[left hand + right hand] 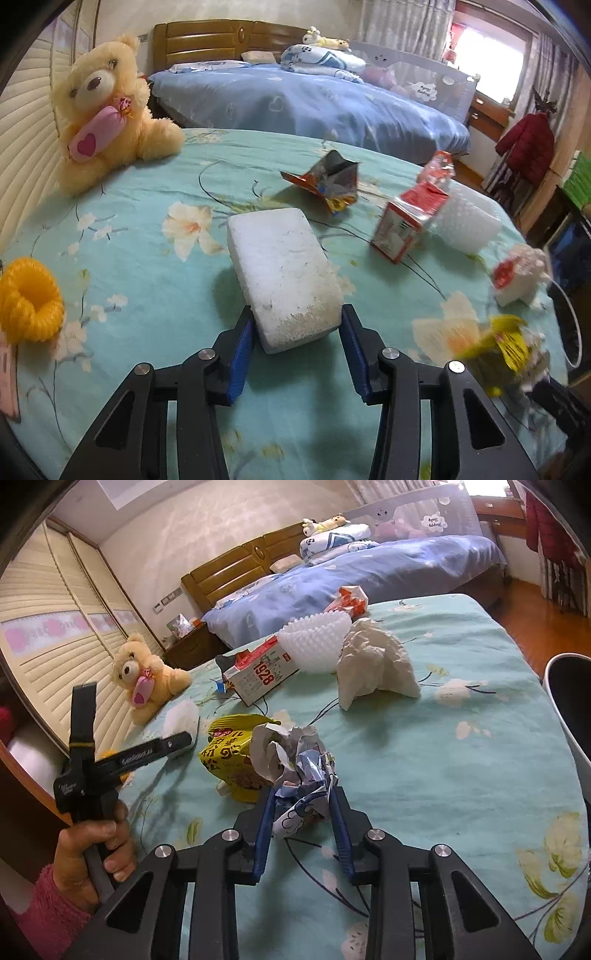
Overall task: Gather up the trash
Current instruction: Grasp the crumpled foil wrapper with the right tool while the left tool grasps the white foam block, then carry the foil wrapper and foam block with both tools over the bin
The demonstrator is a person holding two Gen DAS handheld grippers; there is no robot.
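The left gripper (297, 332) has its fingers (239, 356) standing either side of the near end of a white foam block (282, 275) lying on the teal flowered bed (155, 280); the left pad meets the block's lower corner, the right pad stands just beside it with a thin gap showing, so the fingers look open around the block and not pressing it. The right gripper (303, 808) has its fingers (264, 830) closed on a crumpled paper wad (295, 771), which fills the space between the blue pads and rises above their tips. Just beside the wad, touching it on the left, lies a yellow snack bag (229, 760), partly hidden behind it. Further back on the bed lie a red-and-white carton (262, 675), a white foam net sleeve (314, 646) and a crumpled white tissue (373, 664), close together. In the left wrist view the wad and bag at the right edge are blurred and hard to read. A dark bin (570, 701) with a white rim is cut off at the right edge of the right wrist view. A teddy bear (107, 110) sits against the slatted wardrobe
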